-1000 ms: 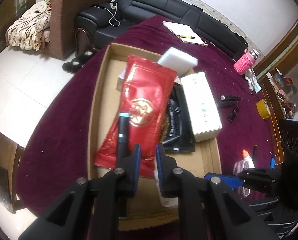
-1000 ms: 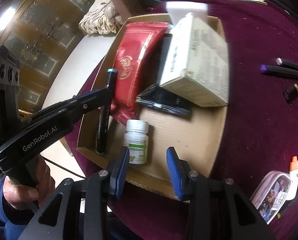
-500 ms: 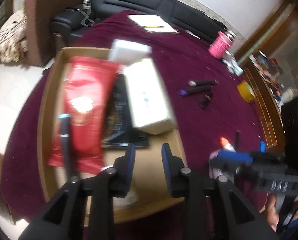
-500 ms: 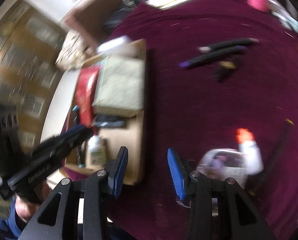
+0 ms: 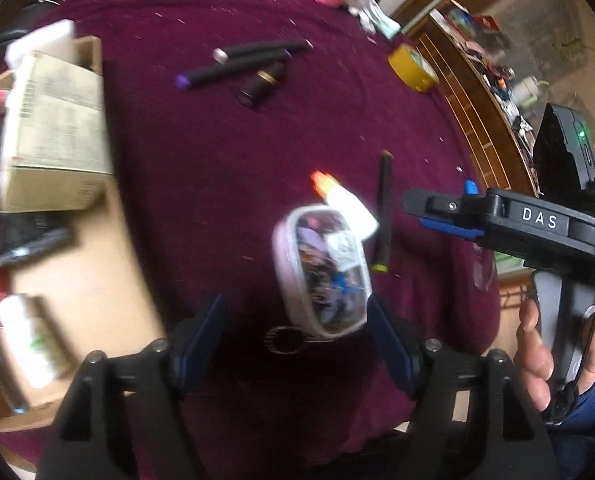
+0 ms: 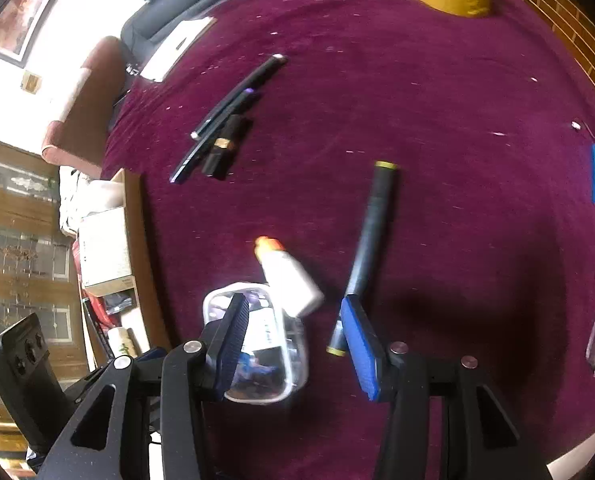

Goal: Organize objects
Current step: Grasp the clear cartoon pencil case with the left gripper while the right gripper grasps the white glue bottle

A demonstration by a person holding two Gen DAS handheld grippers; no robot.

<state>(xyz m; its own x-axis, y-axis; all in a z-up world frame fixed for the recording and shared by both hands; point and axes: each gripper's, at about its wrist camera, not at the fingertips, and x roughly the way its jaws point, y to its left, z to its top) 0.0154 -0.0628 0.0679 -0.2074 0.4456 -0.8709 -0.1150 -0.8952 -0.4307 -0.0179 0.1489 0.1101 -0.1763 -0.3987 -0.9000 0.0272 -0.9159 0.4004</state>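
I'm working in a home living room: a black leather sofa [image 6: 185, 4] at upper left, wooden glass-fronted cabinets [image 6: 17, 240] at left, and a maroon-covered table [image 6: 417, 120].

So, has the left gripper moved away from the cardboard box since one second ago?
Yes. The left gripper has swung right: the cardboard box now sits at the left edge of its view, and the clear pouch lies ahead between its open fingers.

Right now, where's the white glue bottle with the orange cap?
The glue bottle lies on the maroon tablecloth, leaning on the clear pouch, with the black yellow-tipped marker to its right, ahead of the open right gripper.
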